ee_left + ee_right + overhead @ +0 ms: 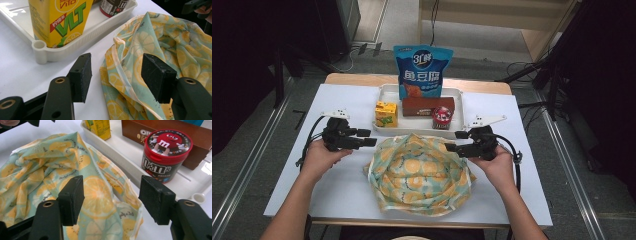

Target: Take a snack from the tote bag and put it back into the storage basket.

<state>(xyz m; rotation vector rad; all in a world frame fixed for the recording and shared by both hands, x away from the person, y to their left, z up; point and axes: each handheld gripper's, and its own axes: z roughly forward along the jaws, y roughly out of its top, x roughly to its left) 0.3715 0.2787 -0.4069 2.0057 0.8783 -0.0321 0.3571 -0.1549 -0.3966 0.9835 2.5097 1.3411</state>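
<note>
Here both grippers, left [371, 142] and right [450, 146], stand wide open, holding nothing, flanking the lemon-print bag [419, 172] (crumpled mid-table, before the tray [384, 92]); thin fabric may slip a shallow pinch.

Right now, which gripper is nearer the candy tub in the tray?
Right. The right gripper sits just in front of the candy tub, by the cloth bag's edge. The left gripper is across the bag, nearer the yellow juice carton.

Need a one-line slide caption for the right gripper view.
Right gripper, jaws open, poised over the lemon-print bag beside the white tray with its M&M's tub.
</note>
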